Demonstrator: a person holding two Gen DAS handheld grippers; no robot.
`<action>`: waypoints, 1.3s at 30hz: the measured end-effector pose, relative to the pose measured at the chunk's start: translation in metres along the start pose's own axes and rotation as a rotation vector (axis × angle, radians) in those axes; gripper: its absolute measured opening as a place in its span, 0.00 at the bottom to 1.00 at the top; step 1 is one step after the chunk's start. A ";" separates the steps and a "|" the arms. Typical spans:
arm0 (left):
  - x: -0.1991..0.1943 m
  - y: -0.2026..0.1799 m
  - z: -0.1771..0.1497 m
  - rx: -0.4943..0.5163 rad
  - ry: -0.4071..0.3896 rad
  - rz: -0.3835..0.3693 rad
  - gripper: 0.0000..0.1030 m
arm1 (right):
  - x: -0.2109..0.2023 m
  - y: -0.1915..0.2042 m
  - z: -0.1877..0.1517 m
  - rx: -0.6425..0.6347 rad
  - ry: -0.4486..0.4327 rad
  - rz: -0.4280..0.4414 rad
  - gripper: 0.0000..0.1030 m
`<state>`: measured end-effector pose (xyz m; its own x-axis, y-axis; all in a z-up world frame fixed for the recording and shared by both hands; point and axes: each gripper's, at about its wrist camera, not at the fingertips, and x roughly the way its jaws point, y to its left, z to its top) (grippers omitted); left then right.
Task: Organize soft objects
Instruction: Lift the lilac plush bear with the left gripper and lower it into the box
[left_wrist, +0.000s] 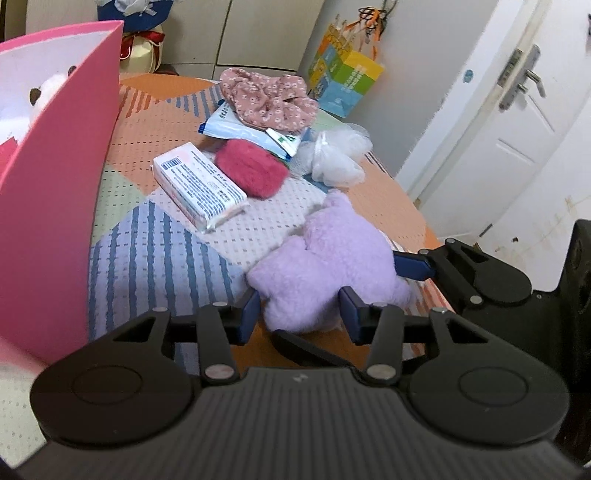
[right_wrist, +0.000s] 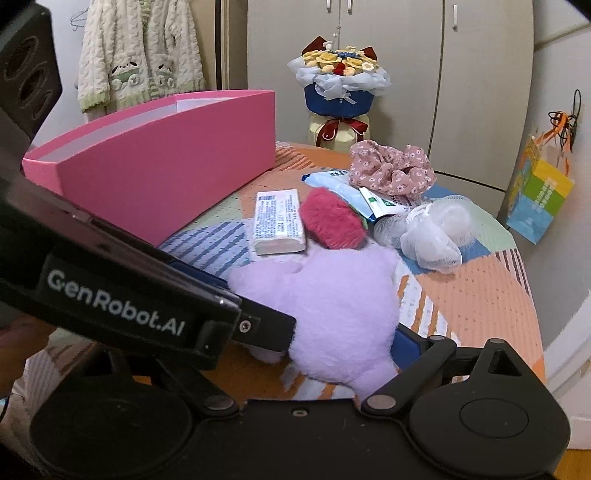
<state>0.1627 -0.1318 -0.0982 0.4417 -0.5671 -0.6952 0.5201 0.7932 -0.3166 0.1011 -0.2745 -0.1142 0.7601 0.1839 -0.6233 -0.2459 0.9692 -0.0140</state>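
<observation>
A lilac plush toy (left_wrist: 325, 258) lies on the patchwork-covered table (left_wrist: 155, 243) near its front edge. My left gripper (left_wrist: 299, 317) is shut on the toy's near end, both blue pads pressing into the fur. My right gripper (right_wrist: 295, 343) stands wide around the toy (right_wrist: 343, 306). Its right pad (right_wrist: 406, 341) rests against the toy's side; its left finger is hidden behind the left gripper's black body (right_wrist: 122, 306). A pink box (left_wrist: 55, 184) stands open at the left with a white plush (left_wrist: 48, 92) inside.
Behind the toy lie a tissue pack (left_wrist: 199, 184), a magenta fluffy piece (left_wrist: 251, 168), a wipes packet (left_wrist: 236, 129), a floral scrunchie (left_wrist: 269, 99) and a white mesh sponge (left_wrist: 332, 158). A bouquet (right_wrist: 340, 85) stands behind the table. A door (left_wrist: 517, 129) is at the right.
</observation>
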 end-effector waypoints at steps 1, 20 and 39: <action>-0.004 -0.002 -0.002 0.008 -0.002 -0.002 0.43 | -0.003 0.002 -0.001 0.002 -0.002 -0.001 0.94; -0.103 -0.002 -0.043 0.090 -0.013 -0.013 0.44 | -0.075 0.068 -0.003 -0.010 0.021 0.047 0.87; -0.222 0.051 -0.026 0.076 -0.084 0.050 0.45 | -0.107 0.165 0.072 -0.306 -0.062 0.166 0.89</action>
<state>0.0723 0.0401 0.0233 0.5267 -0.5462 -0.6514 0.5483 0.8038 -0.2307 0.0223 -0.1221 0.0063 0.7271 0.3536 -0.5885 -0.5312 0.8328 -0.1559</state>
